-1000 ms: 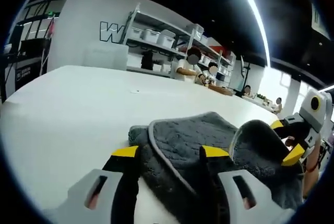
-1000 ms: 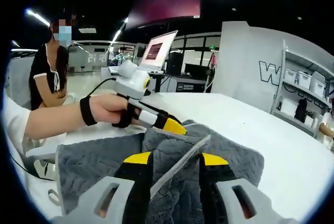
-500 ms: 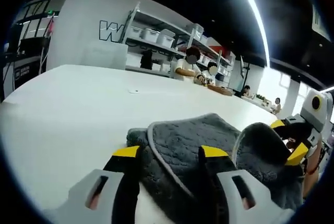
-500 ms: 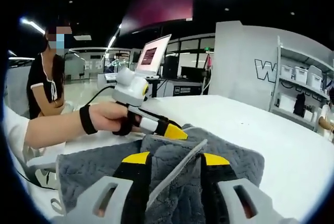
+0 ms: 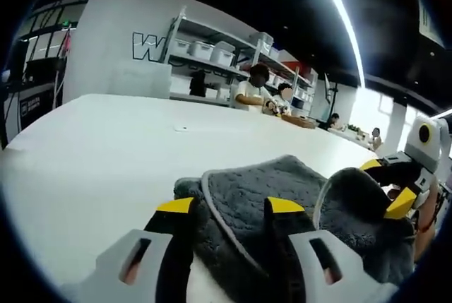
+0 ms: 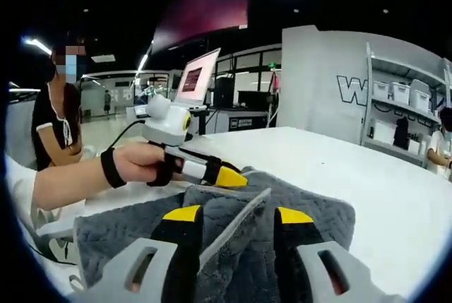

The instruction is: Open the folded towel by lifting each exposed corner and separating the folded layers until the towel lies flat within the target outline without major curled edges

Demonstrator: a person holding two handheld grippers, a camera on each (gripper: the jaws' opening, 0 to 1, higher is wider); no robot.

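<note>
The grey towel (image 5: pixel 261 197) lies folded on the white table (image 5: pixel 106 140), low and centre in both views. In the left gripper view the left gripper (image 5: pixel 229 208) has a piped edge between its narrow-set jaws. At far right of that view the right gripper (image 5: pixel 393 188) pinches a lifted corner. The right gripper view shows that piped edge rising between the jaws. Both grippers flank the fold, so the layers must part sideways. A wall at upper left reads "W" (image 5: pixel 143 46).

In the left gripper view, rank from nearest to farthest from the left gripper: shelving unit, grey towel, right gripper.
1. Grey towel, between the left gripper jaws.
2. Right gripper, at the right, holding up the towel's other fold.
3. Shelving unit, far beyond the white table.
</note>
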